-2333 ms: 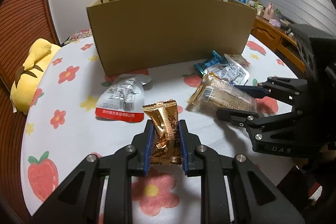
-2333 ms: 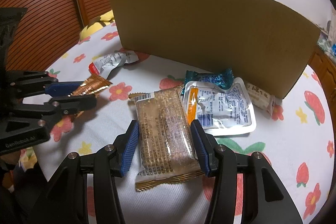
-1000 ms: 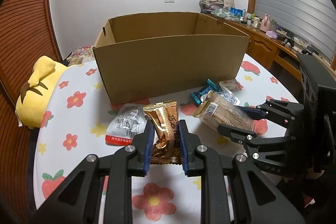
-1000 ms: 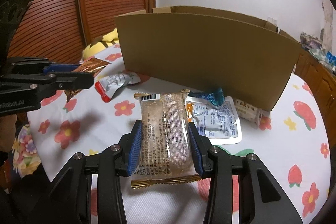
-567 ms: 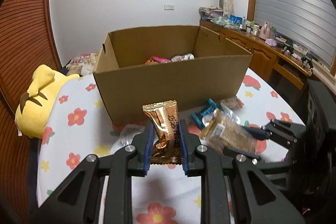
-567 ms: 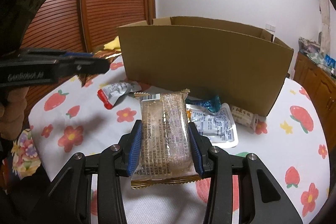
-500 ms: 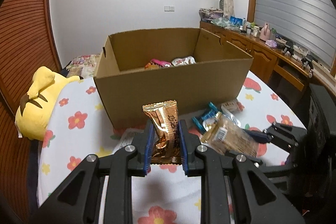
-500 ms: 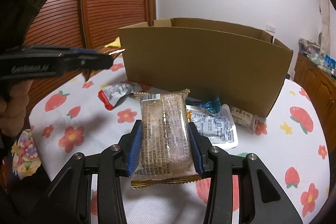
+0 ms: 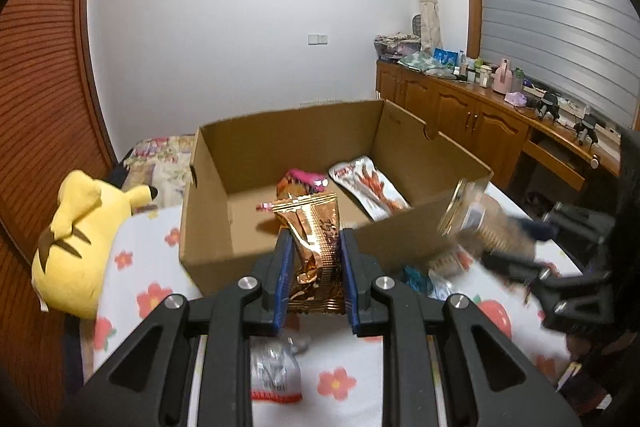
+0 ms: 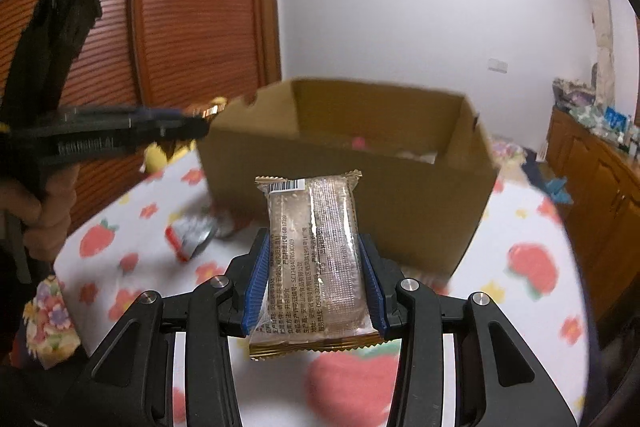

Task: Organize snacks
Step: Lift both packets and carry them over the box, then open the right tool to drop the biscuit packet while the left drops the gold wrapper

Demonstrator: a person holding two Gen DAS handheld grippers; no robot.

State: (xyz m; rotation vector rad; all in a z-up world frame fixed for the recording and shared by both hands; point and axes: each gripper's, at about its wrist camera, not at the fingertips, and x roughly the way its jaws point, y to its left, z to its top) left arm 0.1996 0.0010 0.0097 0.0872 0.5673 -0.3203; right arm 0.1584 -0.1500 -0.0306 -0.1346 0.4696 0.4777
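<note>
1. The left gripper (image 9: pixel 314 269) is clamped on one gold wrapper (image 9: pixel 316 247), held above the near wall of the one cardboard box (image 9: pixel 280 247).
2. The right gripper (image 10: pixel 316 283) is clamped on one clear cracker pack (image 10: pixel 316 259), in front of the box.
3. Two packets (image 9: pixel 366 191) lie inside.

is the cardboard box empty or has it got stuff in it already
Not empty. The cardboard box is open-topped, and the left wrist view shows a white-and-red packet and a pink-topped packet lying on its floor.
</note>
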